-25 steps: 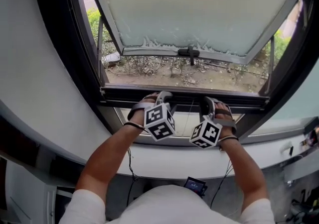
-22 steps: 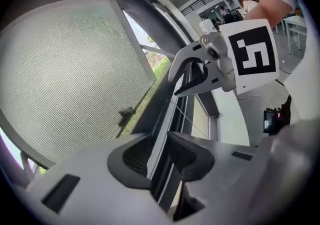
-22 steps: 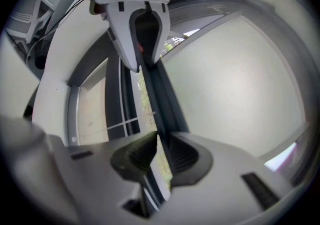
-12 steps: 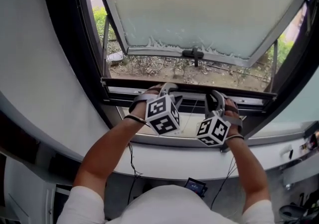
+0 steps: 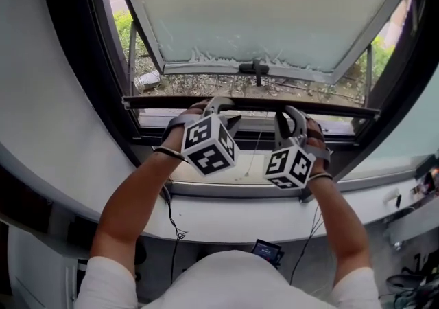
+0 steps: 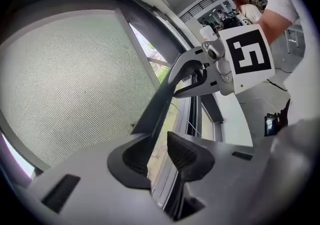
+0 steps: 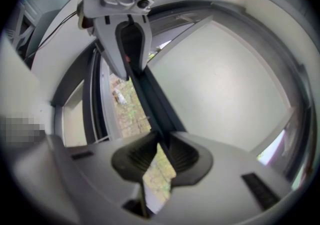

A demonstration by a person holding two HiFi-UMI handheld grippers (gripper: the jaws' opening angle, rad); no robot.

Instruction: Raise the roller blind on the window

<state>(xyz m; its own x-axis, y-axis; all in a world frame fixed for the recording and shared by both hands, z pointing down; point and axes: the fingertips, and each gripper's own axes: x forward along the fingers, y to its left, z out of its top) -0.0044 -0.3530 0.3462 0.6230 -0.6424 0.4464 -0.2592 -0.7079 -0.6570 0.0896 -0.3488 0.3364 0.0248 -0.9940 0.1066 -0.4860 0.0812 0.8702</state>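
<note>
Woven mesh roller blind (image 6: 75, 79); smooth, matt dark bottom bar (image 5: 151, 101).

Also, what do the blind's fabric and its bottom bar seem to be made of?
The blind fabric looks like a pale, matte woven mesh: a fine grid of threads shows, lit from behind. Possibly coated synthetic yarn, but that is a guess. The bottom bar is dark, straight and thin-edged, with a smooth dull surface; probably painted or anodised metal, though hard plastic cannot be excluded.
</note>
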